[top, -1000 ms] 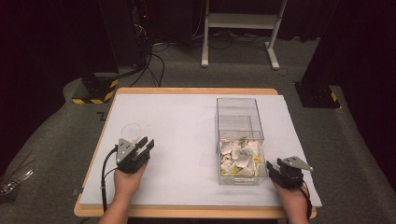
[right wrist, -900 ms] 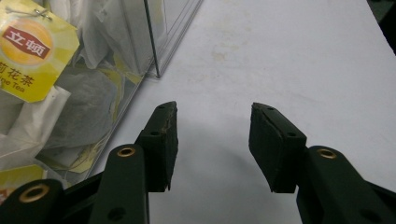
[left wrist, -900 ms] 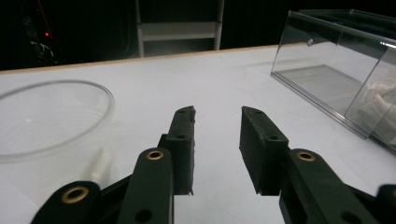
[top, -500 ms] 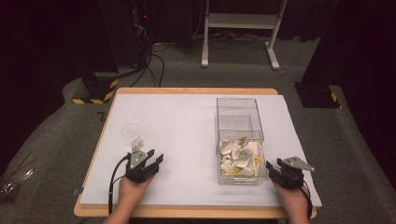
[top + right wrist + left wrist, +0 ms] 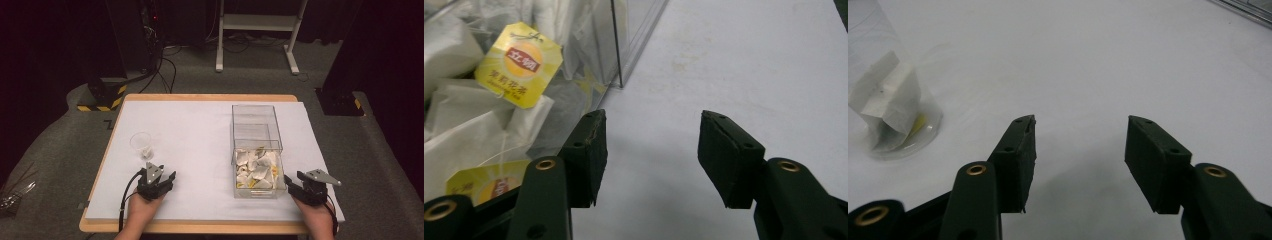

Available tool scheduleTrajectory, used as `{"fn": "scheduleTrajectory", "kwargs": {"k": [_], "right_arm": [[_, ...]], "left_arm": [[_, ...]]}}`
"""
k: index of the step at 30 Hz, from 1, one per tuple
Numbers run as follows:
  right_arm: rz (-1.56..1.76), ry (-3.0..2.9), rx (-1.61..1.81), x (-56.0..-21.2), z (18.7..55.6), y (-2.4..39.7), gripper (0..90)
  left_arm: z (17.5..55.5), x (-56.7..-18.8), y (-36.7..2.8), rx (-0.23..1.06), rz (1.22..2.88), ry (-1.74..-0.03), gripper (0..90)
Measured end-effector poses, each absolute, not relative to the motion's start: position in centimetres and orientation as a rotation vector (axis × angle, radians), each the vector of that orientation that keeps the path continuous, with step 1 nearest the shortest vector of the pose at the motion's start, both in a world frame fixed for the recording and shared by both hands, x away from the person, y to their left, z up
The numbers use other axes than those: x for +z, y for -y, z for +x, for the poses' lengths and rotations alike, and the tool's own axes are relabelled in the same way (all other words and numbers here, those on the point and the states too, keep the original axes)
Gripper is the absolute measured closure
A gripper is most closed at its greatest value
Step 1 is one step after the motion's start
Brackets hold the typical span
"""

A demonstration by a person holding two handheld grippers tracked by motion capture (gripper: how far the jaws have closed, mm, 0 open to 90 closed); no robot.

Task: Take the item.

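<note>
1. 2 grippers sit low at the near edge of the white-topped table (image 5: 200,125) in the high view. The left gripper (image 5: 159,176) rests just near of a clear plastic cup (image 5: 141,145), apart from it, its jaws spread with nothing between them; they have just been opening. A white tea bag (image 5: 146,150) lies inside the cup. The right gripper (image 5: 292,182) lies just beside the near right corner of a clear plastic box (image 5: 256,150), its jaws parted and empty too, having just opened a little further. The box's near compartment is heaped with tea bags (image 5: 255,167); its far compartment looks bare.

2. 2 black jaws rise wide apart in the left gripper view, released, with bare white table (image 5: 1108,65) between them. The left gripper (image 5: 1080,142) grasps nothing. The cup (image 5: 893,100) stands upright at the left, off the left jaw and not touching it, with the folded tea bag (image 5: 885,97) leaning inside and a hint of yellow at its base.

3. 2 jaws stand parted in the right gripper view, and the right gripper (image 5: 651,137) holds nothing. The clear box's corner (image 5: 616,50) is just beyond the left jaw. Through its wall show white tea bags (image 5: 454,135) and a yellow paper tag (image 5: 519,64) with printed characters.
</note>
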State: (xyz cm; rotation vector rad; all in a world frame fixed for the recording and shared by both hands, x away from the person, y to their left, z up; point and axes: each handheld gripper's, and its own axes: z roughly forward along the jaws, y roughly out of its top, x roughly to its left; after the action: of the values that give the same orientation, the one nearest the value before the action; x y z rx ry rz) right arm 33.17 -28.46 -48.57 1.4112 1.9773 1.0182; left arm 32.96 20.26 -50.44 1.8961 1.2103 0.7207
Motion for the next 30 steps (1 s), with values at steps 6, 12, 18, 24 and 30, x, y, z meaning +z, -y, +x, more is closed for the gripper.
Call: {"fn": "scheduleTrajectory", "kwargs": {"k": [6, 12, 18, 24, 30], "right_arm": [[1.401, -1.994, 1.011, -48.4, 31.8, 28.8, 42.4], [1.412, -2.006, 1.010, -48.2, 30.2, 29.4, 39.3], [1.403, -2.048, 1.017, -48.1, 28.5, 29.8, 35.4], [1.380, -2.089, 1.028, -48.2, 27.4, 29.1, 33.1], [1.347, -2.122, 1.046, -48.3, 26.9, 27.9, 31.8]], "left_arm": [[33.1, -50.5, -20.4, 0.699, 1.892, -1.224, 45.3], [33.2, -50.5, -20.4, 0.695, 1.889, -1.229, 45.0], [33.2, -50.5, -20.4, 0.697, 1.890, -1.233, 44.9], [33.3, -50.5, -20.4, 0.694, 1.895, -1.238, 44.9], [33.3, -50.5, -20.4, 0.689, 1.899, -1.237, 44.9]]}}
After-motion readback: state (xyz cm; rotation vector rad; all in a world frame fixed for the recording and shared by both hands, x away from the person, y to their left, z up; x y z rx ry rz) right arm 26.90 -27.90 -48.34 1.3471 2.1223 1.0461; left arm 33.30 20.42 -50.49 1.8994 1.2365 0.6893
